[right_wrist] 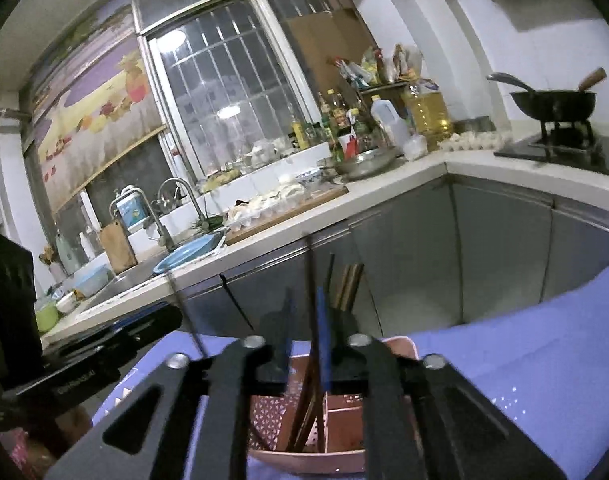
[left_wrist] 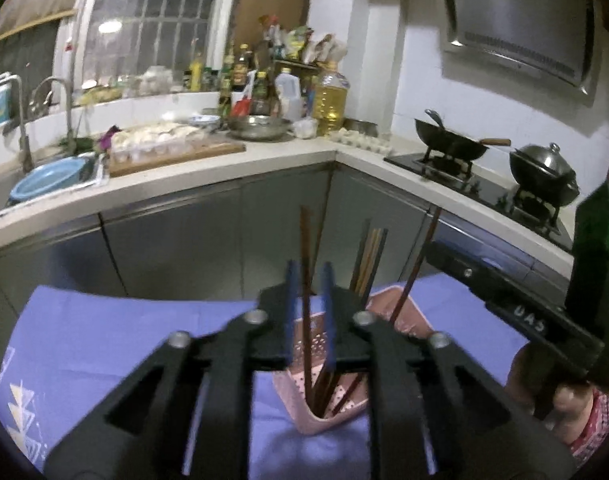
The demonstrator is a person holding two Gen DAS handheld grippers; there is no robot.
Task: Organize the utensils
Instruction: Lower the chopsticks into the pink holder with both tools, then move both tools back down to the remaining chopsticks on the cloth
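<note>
- Left wrist view: the left tool [left_wrist: 310, 312] fills the lower centre, its two blue-lined jaws slightly parted. One dark chopstick [left_wrist: 305, 280] stands between them; the pads do not visibly press on it, so the tool looks released.
- A pink perforated utensil basket [left_wrist: 328, 420] sits on a blue-purple cloth [left_wrist: 104, 340] at lower centre, holding several chopsticks that lean up and outward.
- The right tool [right_wrist: 304, 332] in its own view hangs over the same basket [right_wrist: 304, 460], jaws a little apart around a dark chopstick [right_wrist: 310, 280], with no clear grip.
- Each tool shows at the other view's edge: right tool's body at right, left tool's at lower left.
- Cloth lies bare left of the basket in the left view; the kitchen worktop [left_wrist: 264, 152] edge runs across mid-frame, grey cabinet doors below it.
</note>
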